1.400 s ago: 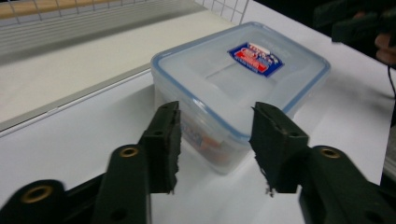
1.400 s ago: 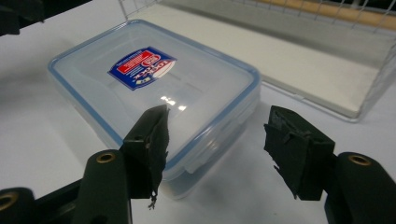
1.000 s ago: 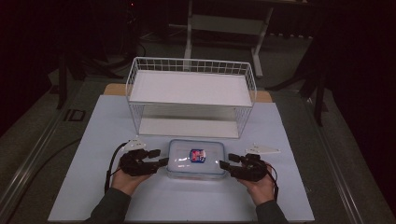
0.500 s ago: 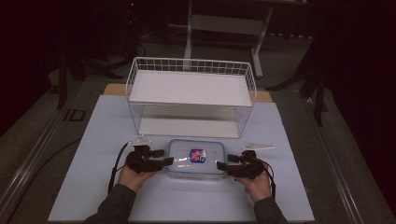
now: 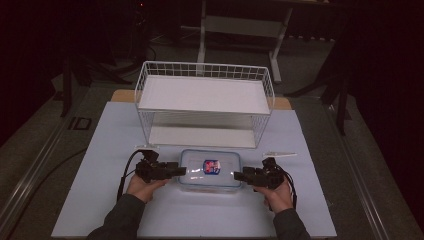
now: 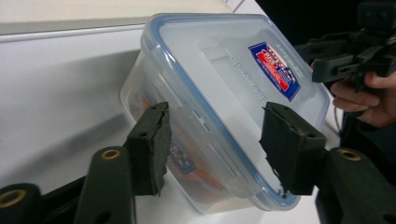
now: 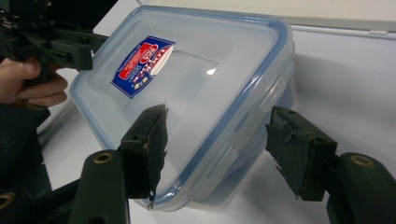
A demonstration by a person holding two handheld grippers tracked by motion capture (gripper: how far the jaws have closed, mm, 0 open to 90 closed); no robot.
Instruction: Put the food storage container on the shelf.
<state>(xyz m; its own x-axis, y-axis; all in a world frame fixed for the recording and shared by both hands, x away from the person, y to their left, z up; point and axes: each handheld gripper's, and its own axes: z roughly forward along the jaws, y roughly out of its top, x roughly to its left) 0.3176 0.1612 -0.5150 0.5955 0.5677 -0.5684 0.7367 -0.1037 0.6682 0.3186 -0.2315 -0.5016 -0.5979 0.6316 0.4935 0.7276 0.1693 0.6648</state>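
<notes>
- The lidded container (image 5: pixel 210 170) lies flat on the desk (image 5: pixel 100 150), just in front of the wire shelf rack (image 5: pixel 205 102).
- The left claw (image 5: pixel 183 171) and right claw (image 5: pixel 238 175) straddle its two short ends; both have just been closing, pads not yet pressing.
- Advice: seat each pad squarely on lid edge and wall, then clamp evenly.
- Open room lies toward the person; the rack blocks the far side.

My jaws carry matt black pads, rough and frayed at the edges. The container (image 6: pixel 224 93) is clear, glossy plastic with a smooth blue-rimmed lid and a shiny paper label (image 6: pixel 275 70). The tabletop (image 5: pixel 100 150) looks matt white; the rack (image 5: pixel 205 102) is white-coated wire.
</notes>
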